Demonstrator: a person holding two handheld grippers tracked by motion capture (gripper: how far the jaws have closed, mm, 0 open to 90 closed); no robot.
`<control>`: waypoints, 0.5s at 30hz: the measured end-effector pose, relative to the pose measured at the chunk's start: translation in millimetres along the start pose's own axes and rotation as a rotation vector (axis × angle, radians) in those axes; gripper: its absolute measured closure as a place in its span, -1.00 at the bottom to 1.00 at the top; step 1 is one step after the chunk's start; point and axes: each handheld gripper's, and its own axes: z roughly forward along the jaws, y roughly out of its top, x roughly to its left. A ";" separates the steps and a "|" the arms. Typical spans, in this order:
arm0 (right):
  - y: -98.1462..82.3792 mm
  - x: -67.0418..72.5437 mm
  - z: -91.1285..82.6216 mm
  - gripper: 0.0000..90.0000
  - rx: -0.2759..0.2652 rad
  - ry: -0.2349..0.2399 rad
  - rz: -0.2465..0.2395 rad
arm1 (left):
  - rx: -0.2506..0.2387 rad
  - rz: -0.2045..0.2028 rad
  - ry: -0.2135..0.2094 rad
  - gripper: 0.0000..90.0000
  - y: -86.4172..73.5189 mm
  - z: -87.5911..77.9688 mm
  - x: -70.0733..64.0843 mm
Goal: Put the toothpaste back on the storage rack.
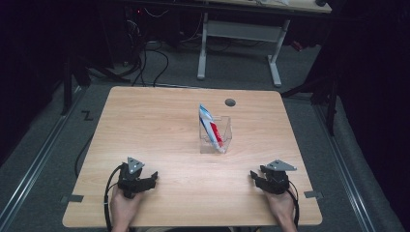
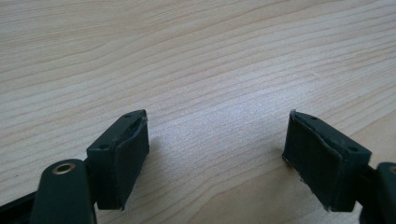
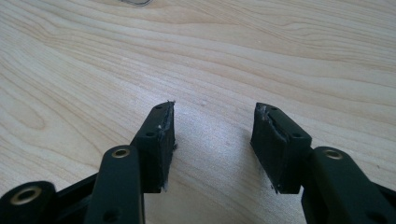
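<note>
Seen from the high view, a person's two hands rest at the near edge of a light wooden table [image 1: 159, 121], each holding a black two-jaw tool: the left gripper [image 1: 153, 179] near the front left, the right gripper [image 1: 253, 177] near the front right, both aimed inward toward the middle of the table and both well apart from the only object set out on it. That object, a clear plastic holder [image 1: 216, 140], stands upright near the table's centre with a white, red and blue toothpaste tube [image 1: 211, 127] leaning inside it, the tube's top poking above the rim toward the far left. A small grey grommet [image 1: 230, 102] sits in the tabletop beyond it. In the left gripper view, the jaws stand spread wide just above the bare wood grain, with nothing between the pads [image 2: 130, 158]. In the right gripper view, the jaws are likewise parted, somewhat less widely, over empty tabletop, nothing pinched; the clear edge of the holder [image 3: 135, 2] just shows at the top of the frame. Judged from this layout, the work appears to be either at its opening or at its close, with both tools parked clear of the tube and holder. If the tube is to be handled next, one gripper would need to travel forward to the centre, come in above the holder's rim and close on the exposed upper part of the tube, while the other may have to steady the light holder against tipping.
</note>
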 end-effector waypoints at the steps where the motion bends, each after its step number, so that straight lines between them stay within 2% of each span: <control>1: 0.1 -0.1 0.2 0.06 0.000 0.002 -0.001 | 0.000 0.000 0.000 -0.50 0.0 0.0 0.0; 8: 0.6 -0.1 1.0 -0.06 0.005 0.003 0.000 | 0.000 0.000 0.000 -0.50 -0.1 0.0 0.0; 15: 1.0 0.2 1.4 -0.09 0.008 0.002 0.003 | 0.000 0.001 0.000 -0.51 -0.1 -0.1 0.0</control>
